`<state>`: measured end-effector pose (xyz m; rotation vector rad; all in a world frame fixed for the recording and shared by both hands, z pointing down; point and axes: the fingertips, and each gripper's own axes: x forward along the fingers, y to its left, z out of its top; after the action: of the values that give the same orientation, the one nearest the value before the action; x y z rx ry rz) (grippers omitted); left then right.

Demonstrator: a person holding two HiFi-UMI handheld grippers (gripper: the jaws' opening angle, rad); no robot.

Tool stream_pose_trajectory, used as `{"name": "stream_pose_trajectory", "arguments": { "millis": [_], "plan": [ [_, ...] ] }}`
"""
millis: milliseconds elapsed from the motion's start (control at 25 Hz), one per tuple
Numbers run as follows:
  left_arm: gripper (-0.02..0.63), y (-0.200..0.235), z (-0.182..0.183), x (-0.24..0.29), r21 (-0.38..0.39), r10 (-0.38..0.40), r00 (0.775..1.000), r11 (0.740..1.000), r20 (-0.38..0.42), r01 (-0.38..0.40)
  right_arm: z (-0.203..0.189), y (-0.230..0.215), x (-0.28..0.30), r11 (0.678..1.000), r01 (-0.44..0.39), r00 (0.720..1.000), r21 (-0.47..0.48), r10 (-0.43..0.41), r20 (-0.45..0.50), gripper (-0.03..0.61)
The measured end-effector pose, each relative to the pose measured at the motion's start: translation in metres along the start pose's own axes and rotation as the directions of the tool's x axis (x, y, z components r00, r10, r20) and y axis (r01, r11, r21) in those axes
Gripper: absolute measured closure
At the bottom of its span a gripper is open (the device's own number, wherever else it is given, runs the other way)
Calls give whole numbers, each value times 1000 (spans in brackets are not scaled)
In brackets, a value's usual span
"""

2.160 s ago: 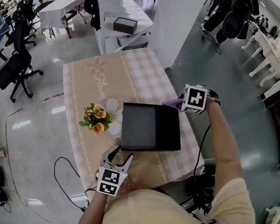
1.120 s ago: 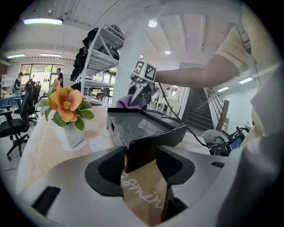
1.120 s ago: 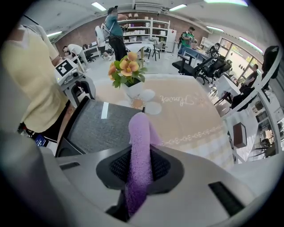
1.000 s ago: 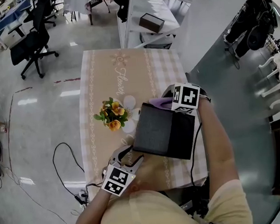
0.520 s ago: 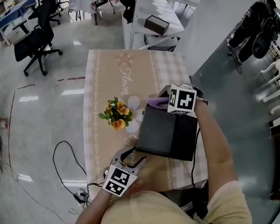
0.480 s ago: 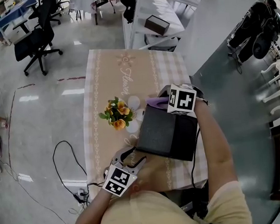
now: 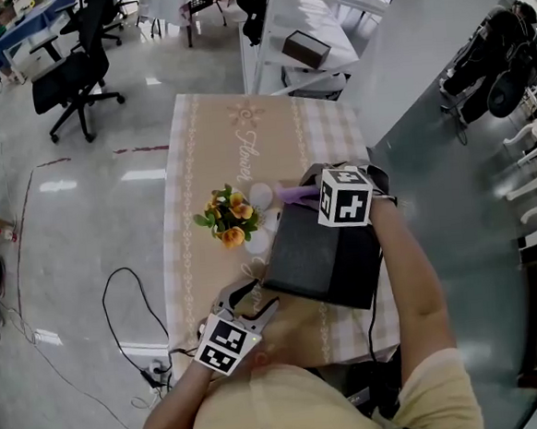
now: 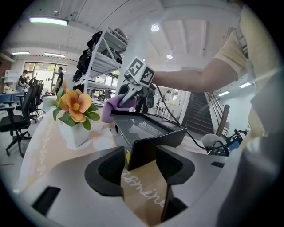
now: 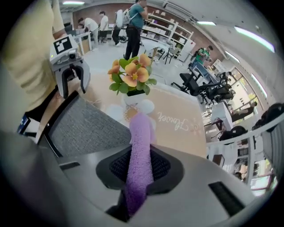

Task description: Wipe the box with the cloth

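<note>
A flat black box (image 7: 320,256) with a grey textured lid lies askew on the beige tablecloth (image 7: 245,146). My right gripper (image 7: 323,195) hangs over the box's far edge, pointing steeply down, shut on a purple cloth (image 7: 295,195). In the right gripper view the cloth (image 9: 140,142) sticks out from the gripper (image 9: 140,167) beside the lid (image 9: 84,128). My left gripper (image 7: 254,300) is at the box's near corner. In the left gripper view that corner (image 8: 142,153) fills the gap between the jaws of the gripper (image 8: 142,160), which are closed on it.
A white pot of orange flowers (image 7: 229,218) stands just left of the box. The box reaches close to the table's right edge (image 7: 381,274). A cable (image 7: 128,312) lies on the floor at left. Office chairs (image 7: 77,80) and a shelf unit (image 7: 300,31) stand beyond the table.
My right gripper has shifted slightly along the box's far edge with the cloth and rolled, its marker cube showing a different face. The left gripper has stayed at the near corner.
</note>
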<state>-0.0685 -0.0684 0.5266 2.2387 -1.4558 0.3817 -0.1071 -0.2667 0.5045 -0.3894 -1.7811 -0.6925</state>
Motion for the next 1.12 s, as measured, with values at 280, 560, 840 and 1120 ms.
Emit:
{"name": "stream_pose_trajectory", "arguments": {
  "millis": [280, 560, 840, 1120],
  "plan": [
    [380, 3, 2, -4, -14, 14, 1000, 1000, 17, -13, 5, -1, -2, 943, 109, 976, -314, -162, -148, 508],
    [383, 7, 5, -12, -39, 26, 999, 999, 32, -24, 15, -15, -14, 851, 258, 916, -458, -366, -164, 508],
    [400, 9, 6, -18, -37, 46, 998, 998, 53, -44, 12, -18, -12, 800, 239, 879, -551, -419, -228, 508],
    [400, 9, 2, -24, -51, 41, 997, 998, 60, -37, 27, 18, 12, 742, 77, 920, -666, -310, -239, 508]
  ]
}}
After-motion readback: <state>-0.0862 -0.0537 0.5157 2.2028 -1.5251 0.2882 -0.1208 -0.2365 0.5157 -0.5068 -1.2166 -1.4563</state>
